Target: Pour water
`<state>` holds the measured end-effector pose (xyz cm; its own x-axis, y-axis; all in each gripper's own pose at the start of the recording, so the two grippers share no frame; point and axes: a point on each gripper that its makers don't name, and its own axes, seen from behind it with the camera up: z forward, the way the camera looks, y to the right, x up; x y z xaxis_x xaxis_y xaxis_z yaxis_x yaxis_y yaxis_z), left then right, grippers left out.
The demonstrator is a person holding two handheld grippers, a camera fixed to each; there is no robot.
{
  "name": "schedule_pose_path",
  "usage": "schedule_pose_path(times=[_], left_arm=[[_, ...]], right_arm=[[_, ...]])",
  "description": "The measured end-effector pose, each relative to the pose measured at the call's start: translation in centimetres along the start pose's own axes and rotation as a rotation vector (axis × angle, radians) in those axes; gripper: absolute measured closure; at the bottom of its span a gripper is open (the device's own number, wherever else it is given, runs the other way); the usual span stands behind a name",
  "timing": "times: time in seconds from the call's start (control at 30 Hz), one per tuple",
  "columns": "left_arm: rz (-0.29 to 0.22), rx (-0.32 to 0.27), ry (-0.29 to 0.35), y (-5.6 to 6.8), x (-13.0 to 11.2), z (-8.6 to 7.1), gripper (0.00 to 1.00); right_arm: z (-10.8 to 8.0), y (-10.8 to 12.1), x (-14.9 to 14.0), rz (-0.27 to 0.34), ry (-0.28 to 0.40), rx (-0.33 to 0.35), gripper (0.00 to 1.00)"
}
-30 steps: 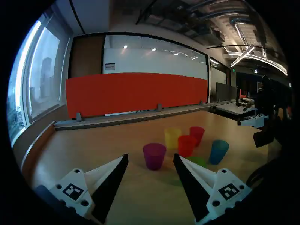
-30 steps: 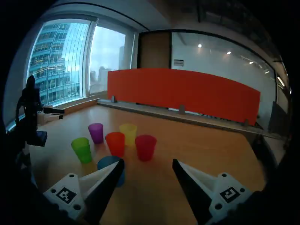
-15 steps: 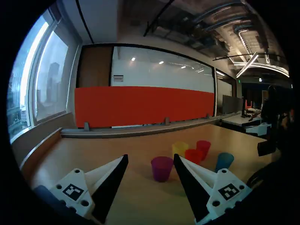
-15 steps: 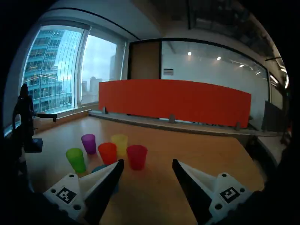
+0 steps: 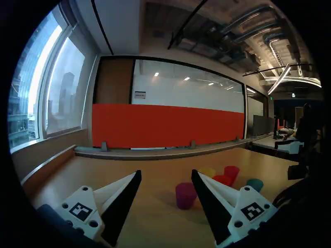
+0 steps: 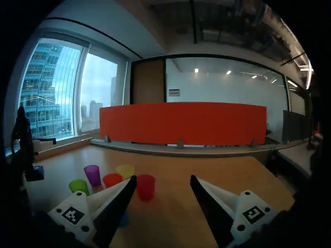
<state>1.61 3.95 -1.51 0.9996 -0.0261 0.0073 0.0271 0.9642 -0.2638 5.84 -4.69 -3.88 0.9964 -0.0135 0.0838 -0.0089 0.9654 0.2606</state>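
Note:
Several small plastic cups stand in a cluster on a wooden table (image 5: 157, 173). In the left gripper view a purple cup (image 5: 185, 195) sits between the fingers of my left gripper (image 5: 165, 177), which is open; behind it are a yellow cup (image 5: 208, 171), an orange cup (image 5: 222, 180), a red cup (image 5: 231, 173) and a blue cup (image 5: 254, 184). In the right gripper view my right gripper (image 6: 162, 182) is open, with the red cup (image 6: 145, 187) between its fingers, farther off. Left of it stand the orange cup (image 6: 111, 180), yellow cup (image 6: 125, 170), purple cup (image 6: 92, 175) and green cup (image 6: 78, 186).
A long orange partition (image 5: 165, 126) runs along the table's far edge. Windows (image 6: 53, 103) line the left side. A dark stand (image 6: 22, 144) rises at the left edge of the right gripper view. Desks with equipment (image 5: 285, 142) lie at the right.
Both grippers have tilted upward, so the cups have slid lower in both views and more ceiling shows. Both stay open.

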Motion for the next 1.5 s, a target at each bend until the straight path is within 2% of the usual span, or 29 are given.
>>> schedule_pose_path(times=[0.3,0.5,0.7,0.9,1.1,1.5], left_arm=[[0.059,0.066,0.029,-0.9,0.5,-0.2,0.11],[0.101,0.14,0.054,-1.9,0.5,-0.7,0.11],[0.134,0.221,0.073,-3.2,0.3,-1.4,0.11],[0.119,0.284,0.095,-4.4,0.1,-2.0,0.11],[0.119,0.317,0.102,-5.1,-0.9,-2.1,0.11],[0.085,0.325,0.091,-4.9,-3.5,-1.6,0.11]], right_arm=[[0.1,0.5,0.6,-0.025,0.041,-0.053,0.0],[0.2,1.1,0.6,-0.022,0.052,-0.113,0.0],[0.3,1.3,1.3,-0.008,0.08,-0.145,0.0],[0.4,1.2,2.1,-0.014,0.095,-0.156,0.0],[0.2,1.3,2.6,0.016,0.107,-0.172,0.0],[0.1,1.6,1.8,0.016,0.087,-0.185,0.0]])
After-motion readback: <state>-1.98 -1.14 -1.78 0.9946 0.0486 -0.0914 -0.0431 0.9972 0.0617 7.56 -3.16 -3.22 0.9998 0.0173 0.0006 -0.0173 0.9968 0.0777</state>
